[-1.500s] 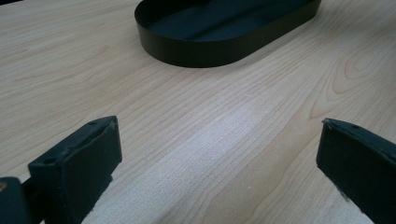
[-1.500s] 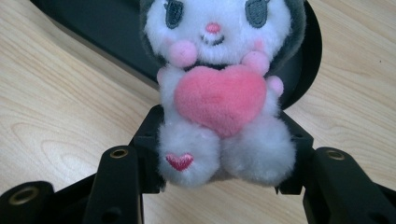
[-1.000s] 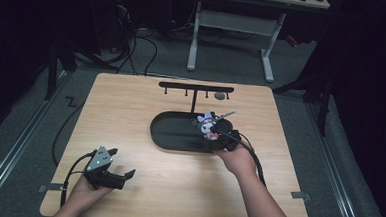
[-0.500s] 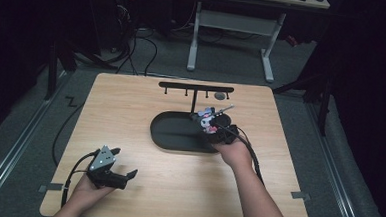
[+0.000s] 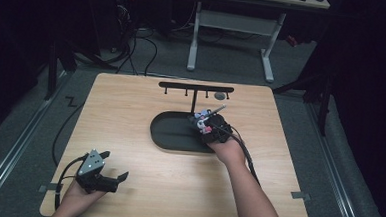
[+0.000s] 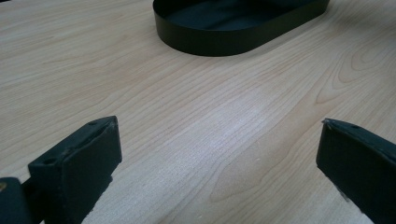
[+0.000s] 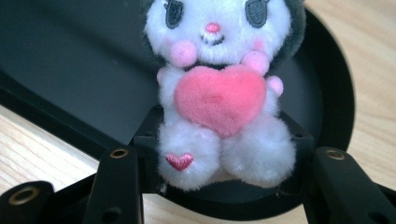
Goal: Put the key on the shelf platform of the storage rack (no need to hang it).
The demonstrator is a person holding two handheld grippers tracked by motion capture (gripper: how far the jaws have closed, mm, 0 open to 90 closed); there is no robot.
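The right gripper [image 5: 207, 126] hangs over the right end of the black oval tray [image 5: 169, 137], carried by the person's right hand [image 5: 226, 150], whose forearm reaches in from the near edge of the table [image 5: 131, 110]. Its jaws are clamped on a small plush toy [image 7: 219, 93], pressing in on the toy's white lower body from both sides. In the right gripper view the toy faces the camera: a white face with dark ears, pink cheeks, a large pink heart held against its chest and a small pink heart stitched on one foot. Behind and below the toy lies the dark floor of the tray, with its rounded end curving off to the right and pale wood beyond it. In the high view the toy [image 5: 202, 120] shows as a small light patch at the gripper's tip, above the tray's right part; whether it touches the tray floor cannot be told.

The left gripper [image 5: 108, 178] sits at the near left corner of the table in the person's left hand [image 5: 79, 195], well apart from the tray. Its jaws stand wide apart with only bare wood between them, as the left gripper view shows, and the tray [image 6: 233, 28] lies farther off. A black rack with small hooks [image 5: 196, 88] stands at the far side of the table, just beyond the tray.
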